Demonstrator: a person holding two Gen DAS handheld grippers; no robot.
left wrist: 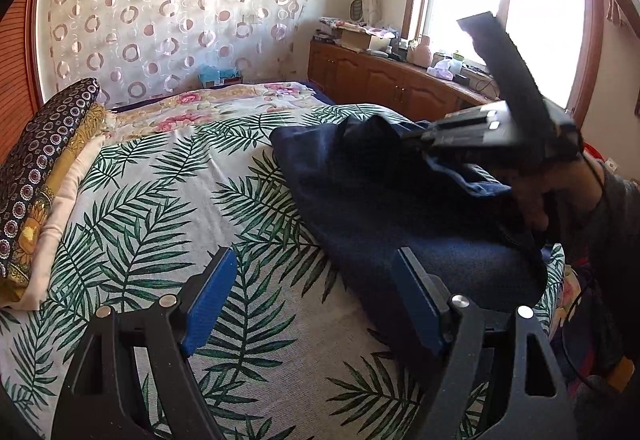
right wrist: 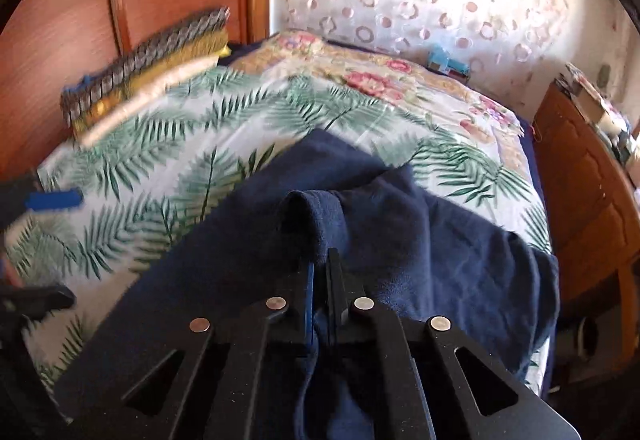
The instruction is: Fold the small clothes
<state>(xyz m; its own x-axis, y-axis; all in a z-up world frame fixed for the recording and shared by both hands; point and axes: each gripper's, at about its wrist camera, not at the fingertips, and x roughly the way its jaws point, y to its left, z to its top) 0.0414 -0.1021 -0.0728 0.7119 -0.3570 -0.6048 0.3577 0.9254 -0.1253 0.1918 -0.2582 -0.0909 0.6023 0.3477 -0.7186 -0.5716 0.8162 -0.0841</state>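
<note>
No writing can be read on anything in view. The right gripper (right wrist: 320, 264), angled down, is pinched on a raised fold of the navy garment (right wrist: 360, 224), which lies on the palm-print bed cover (right wrist: 192, 160) spreading ahead and right to the bed's edge. The left gripper (left wrist: 316, 304) hovers spread and empty over bare cover, the garment's edge just right of it.
</note>
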